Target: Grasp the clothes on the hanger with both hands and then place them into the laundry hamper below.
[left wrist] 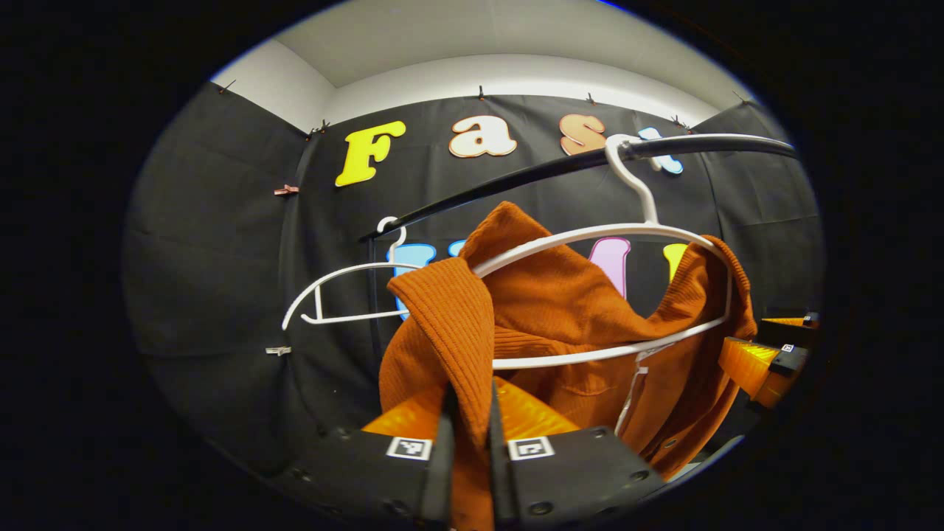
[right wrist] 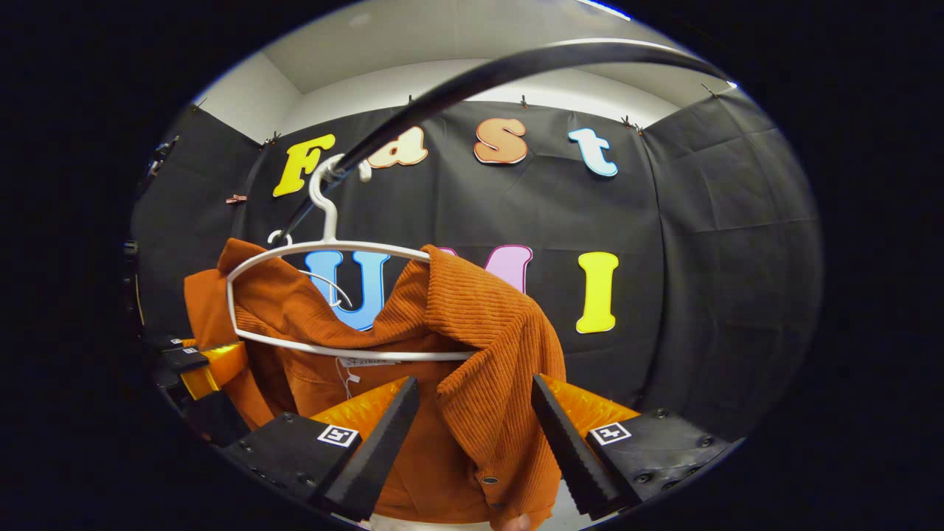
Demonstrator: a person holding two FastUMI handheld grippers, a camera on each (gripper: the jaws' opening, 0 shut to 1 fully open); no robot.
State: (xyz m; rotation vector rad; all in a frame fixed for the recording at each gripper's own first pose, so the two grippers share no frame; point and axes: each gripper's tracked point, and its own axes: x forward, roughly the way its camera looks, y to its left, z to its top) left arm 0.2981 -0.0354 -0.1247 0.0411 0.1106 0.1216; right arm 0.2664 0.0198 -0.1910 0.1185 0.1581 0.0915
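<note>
In the left gripper view, the left gripper is clenched on a fold of the rust-orange ribbed knit garment, both fingers pressing the cloth. The garment hangs on a white plastic hanger hooked over a black curved rail. In the right gripper view, the right gripper stands released, its fingers apart on either side of the garment's hanging shoulder.

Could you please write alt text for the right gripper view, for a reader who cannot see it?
The right gripper is open, its fingers either side of a fold of an orange ribbed garment that still hangs on a white hanger. The hanger hooks over a dark rail; the left gripper sits at the garment's far edge.
</note>
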